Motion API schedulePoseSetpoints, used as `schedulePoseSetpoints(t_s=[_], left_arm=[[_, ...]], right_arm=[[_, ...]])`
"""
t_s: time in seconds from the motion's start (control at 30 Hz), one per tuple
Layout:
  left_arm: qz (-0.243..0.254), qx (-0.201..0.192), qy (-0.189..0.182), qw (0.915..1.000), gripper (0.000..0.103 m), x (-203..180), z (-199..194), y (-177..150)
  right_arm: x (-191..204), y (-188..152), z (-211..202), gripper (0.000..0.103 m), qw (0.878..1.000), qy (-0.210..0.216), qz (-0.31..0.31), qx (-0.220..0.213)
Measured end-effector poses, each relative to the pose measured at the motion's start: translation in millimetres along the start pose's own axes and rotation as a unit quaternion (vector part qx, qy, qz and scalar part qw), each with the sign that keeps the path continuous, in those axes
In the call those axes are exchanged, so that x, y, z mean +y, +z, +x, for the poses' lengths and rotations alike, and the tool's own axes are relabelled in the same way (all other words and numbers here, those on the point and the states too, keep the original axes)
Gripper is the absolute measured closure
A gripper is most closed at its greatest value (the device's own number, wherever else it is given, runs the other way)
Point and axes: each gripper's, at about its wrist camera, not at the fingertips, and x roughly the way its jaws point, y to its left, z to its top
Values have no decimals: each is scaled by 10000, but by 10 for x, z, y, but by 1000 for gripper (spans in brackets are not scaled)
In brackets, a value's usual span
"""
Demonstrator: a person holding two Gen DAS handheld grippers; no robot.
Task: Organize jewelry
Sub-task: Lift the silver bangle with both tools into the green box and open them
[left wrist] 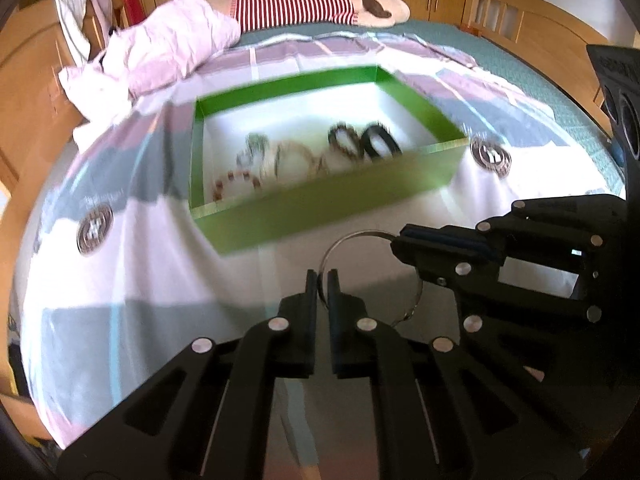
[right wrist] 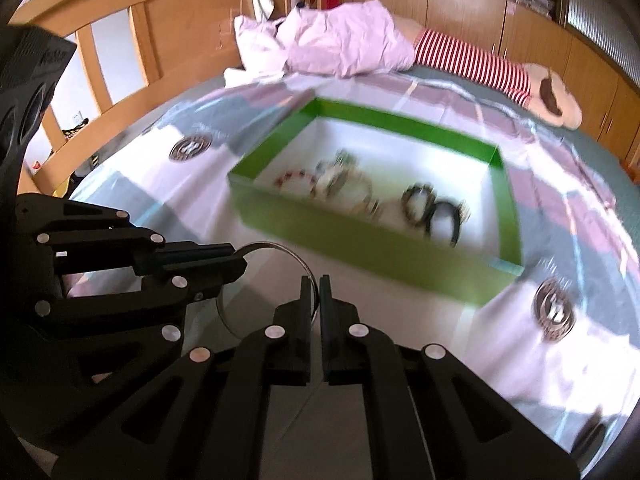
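Observation:
A thin silver bangle is held in the air by both grippers, in front of a green box. My left gripper is shut on the bangle's near left edge. My right gripper is shut on its right side. In the right wrist view, my right gripper pinches the silver bangle and the left gripper grips its left side. The green box holds several bracelets: a red beaded one, pale rings and dark ones.
The box sits on a bed covered by a pink, grey and white patterned sheet. A crumpled pink blanket and a striped plush toy lie at the far end. A wooden bed frame and cabinets surround the bed.

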Motion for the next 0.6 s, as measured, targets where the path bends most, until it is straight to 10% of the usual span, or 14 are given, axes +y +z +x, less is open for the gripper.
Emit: schedulePoseSetpoints(t_s=[0.6], left_arm=[[379,-323,-14,9988,98,115,494,1404]], right_arm=[[-862,923,439,99,9984,-369,296,-315]])
